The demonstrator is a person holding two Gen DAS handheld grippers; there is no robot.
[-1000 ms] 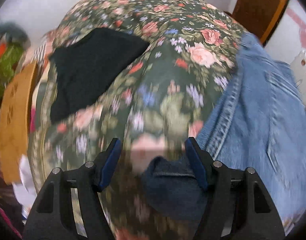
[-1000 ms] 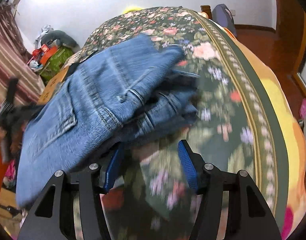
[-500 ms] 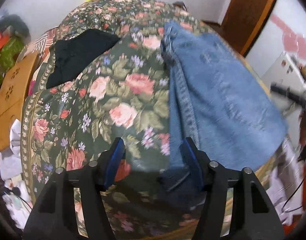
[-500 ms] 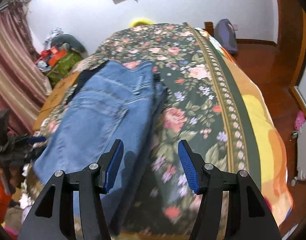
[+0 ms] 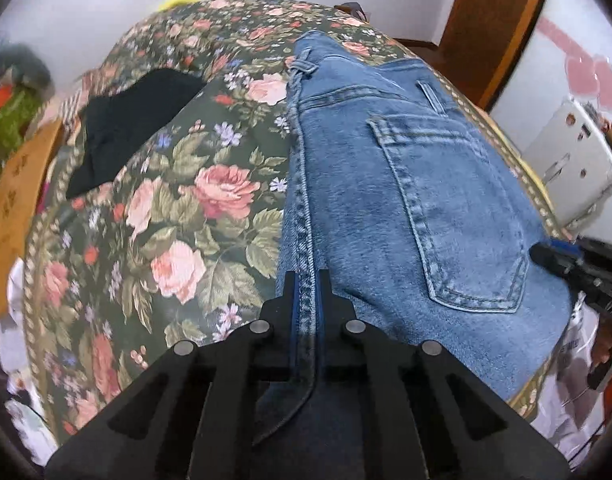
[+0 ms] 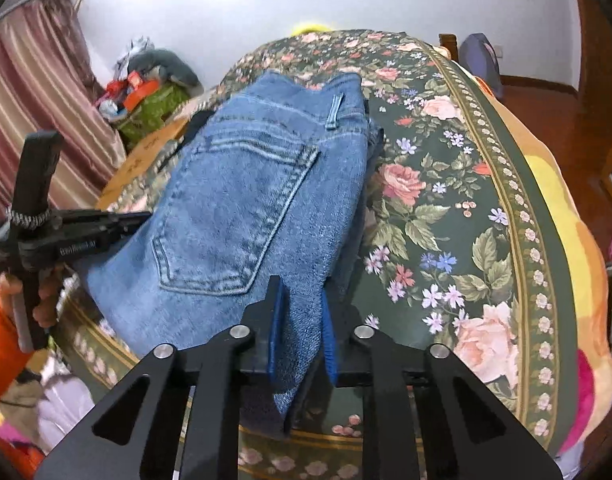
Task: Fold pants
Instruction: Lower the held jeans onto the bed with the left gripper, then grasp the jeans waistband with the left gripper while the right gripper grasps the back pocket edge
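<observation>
Blue jeans (image 5: 405, 184) lie folded on the floral bedspread (image 5: 178, 208), back pocket up, near the bed's front edge. My left gripper (image 5: 306, 280) is shut on the side seam at the jeans' near left corner. In the right wrist view the jeans (image 6: 246, 208) run away from me, and my right gripper (image 6: 302, 300) has its jaws closing on the near right corner, denim pressed between the blue pads. Each gripper shows in the other's view: the right gripper (image 5: 553, 256) at the jeans' right edge, the left gripper (image 6: 138, 220) at their left edge, held by a hand (image 6: 46, 292) in an orange sleeve.
A black garment (image 5: 126, 128) lies on the bedspread (image 6: 445, 220) left of the jeans. A wooden board (image 5: 14, 184) leans at the bed's left side. Clutter (image 6: 146, 96) and a striped curtain (image 6: 34, 100) stand beyond it. A brown door (image 5: 497, 20) is at the far right.
Both grippers went from open to closed on the jeans' near corners. The jeans now lie flat and spread, and both hands have drawn back toward the bed's front edge.
</observation>
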